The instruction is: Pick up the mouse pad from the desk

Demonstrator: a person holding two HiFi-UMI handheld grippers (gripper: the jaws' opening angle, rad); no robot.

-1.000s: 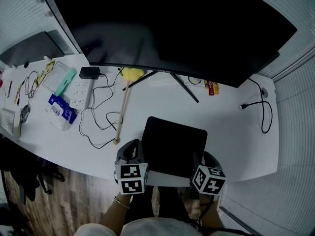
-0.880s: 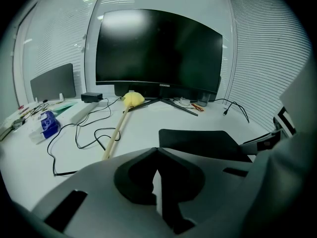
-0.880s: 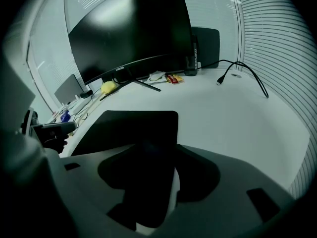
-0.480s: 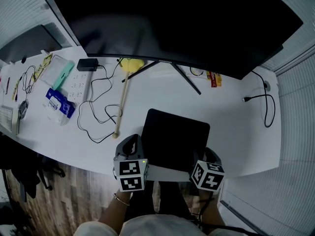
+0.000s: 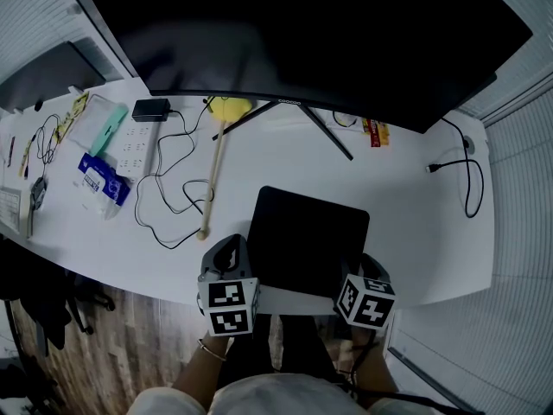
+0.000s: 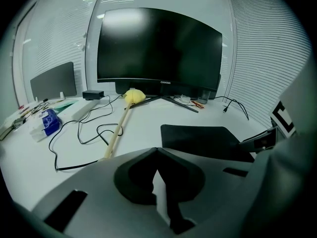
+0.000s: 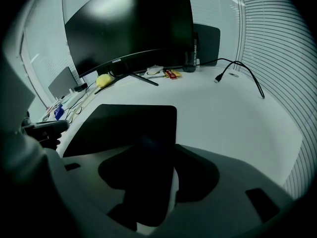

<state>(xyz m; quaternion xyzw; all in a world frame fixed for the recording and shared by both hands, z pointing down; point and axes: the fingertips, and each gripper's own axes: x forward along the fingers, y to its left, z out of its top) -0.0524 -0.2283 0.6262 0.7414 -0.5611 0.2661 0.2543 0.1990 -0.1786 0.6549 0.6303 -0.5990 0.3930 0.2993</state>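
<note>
Head view shows the black rectangular mouse pad (image 5: 309, 239) lying flat on the white tabletop (image 5: 415, 223), near its front edge. My right claw (image 7: 173, 152), narrowly parted and just closing slightly, straddles its near right corner. My left claw (image 6: 157, 152) is pinched together, empty, by the left corner.

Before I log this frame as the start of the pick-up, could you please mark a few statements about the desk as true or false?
1. The mouse pad lies flat on the white desk, in front of the monitor. True.
2. The yellow-headed stick lies across the mouse pad. False: it lies on the desk to the pad's left in the head view, apart from it.
3. A computer mouse sits on the pad. False: no mouse shows on it.
4. A black cable lies loose near the desk's right end. True.
</note>
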